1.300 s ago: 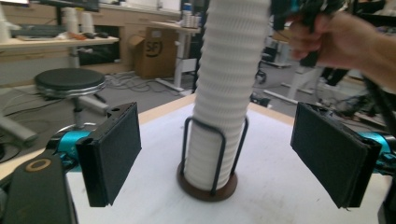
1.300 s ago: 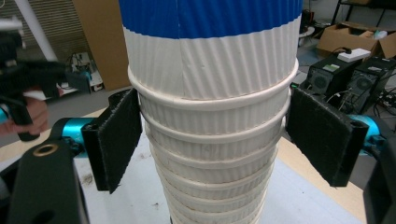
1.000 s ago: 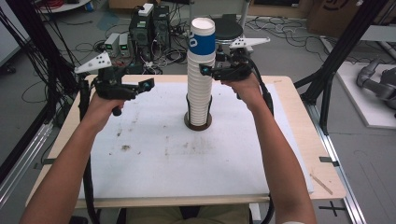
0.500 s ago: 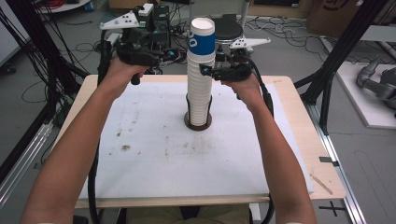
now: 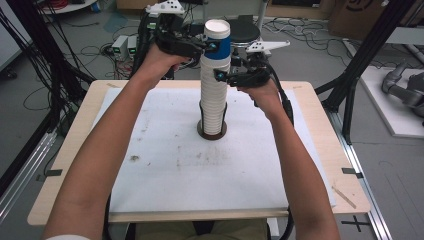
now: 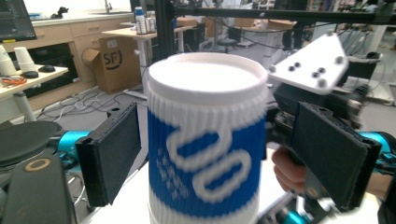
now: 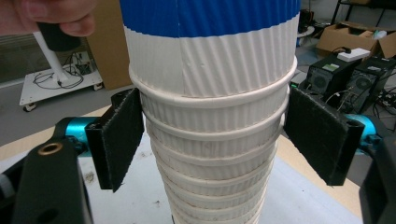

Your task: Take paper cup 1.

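At the table's middle: a tall stack of ribbed paper cups stands upright on a dark round base, on the white mat.
Top cup: the blue-banded cup caps the stack, well above the table.
Left gripper: jaws spread either side of the blue-banded cup, a gap at each pad, nothing held.
Right gripper: jaws have just been closing on the white cups below the band; the pads sit at the rims, but whether they press I cannot tell.
Tipping risk: a sideways nudge from either hand could lean the tall stack over.
Sticking risk: nested cups may lift together if the lower grip is loose.
Crush risk: a hard squeeze could dent the thin cup wall.
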Action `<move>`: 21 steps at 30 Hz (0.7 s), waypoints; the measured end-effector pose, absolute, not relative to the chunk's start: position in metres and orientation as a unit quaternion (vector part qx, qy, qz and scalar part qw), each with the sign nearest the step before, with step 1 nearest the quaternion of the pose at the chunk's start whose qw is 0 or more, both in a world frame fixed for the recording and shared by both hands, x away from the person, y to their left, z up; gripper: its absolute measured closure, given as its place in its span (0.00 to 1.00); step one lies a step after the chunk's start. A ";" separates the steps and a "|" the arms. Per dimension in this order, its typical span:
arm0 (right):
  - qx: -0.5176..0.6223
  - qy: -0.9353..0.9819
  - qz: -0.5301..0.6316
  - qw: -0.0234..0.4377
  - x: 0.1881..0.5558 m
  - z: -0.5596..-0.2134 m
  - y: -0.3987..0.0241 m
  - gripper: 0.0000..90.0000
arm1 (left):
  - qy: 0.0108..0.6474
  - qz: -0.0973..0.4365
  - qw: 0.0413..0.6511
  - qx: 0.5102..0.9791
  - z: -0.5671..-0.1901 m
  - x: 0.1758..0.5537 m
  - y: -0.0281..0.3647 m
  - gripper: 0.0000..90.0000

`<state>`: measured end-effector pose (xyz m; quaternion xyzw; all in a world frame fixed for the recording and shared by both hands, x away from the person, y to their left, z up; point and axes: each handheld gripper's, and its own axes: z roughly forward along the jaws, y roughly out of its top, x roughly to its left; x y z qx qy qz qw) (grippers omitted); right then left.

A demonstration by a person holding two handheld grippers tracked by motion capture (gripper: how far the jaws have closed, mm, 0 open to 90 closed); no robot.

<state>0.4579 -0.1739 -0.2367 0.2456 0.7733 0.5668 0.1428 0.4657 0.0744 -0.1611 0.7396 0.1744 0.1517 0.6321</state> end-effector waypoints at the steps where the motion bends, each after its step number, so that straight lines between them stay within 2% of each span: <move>1: 0.245 0.774 0.567 0.144 0.458 -0.237 -0.174 0.24 | 0.175 0.150 0.632 0.740 -0.161 0.467 0.071 0.18; 8: 0.247 0.776 0.564 0.140 0.457 -0.236 -0.176 0.24 | 0.183 0.156 0.617 0.750 -0.162 0.472 0.054 0.17; 10: 0.248 0.775 0.564 0.141 0.457 -0.236 -0.176 0.24 | 0.188 0.157 0.613 0.751 -0.162 0.474 0.052 0.19; 11: 0.247 0.776 0.564 0.139 0.457 -0.236 -0.176 0.25 | 0.189 0.162 0.610 0.752 -0.162 0.474 0.052 0.26; 12: 0.248 0.775 0.564 0.140 0.457 -0.236 -0.176 0.25 | 0.189 0.168 0.609 0.751 -0.162 0.475 0.053 0.28; 19: 0.250 0.775 0.563 0.139 0.458 -0.236 -0.176 0.26 | 0.195 0.168 0.608 0.751 -0.160 0.475 0.053 0.29; 21: 0.249 0.775 0.563 0.140 0.458 -0.237 -0.176 0.26 | 0.197 0.173 0.623 0.737 -0.154 0.474 0.055 0.30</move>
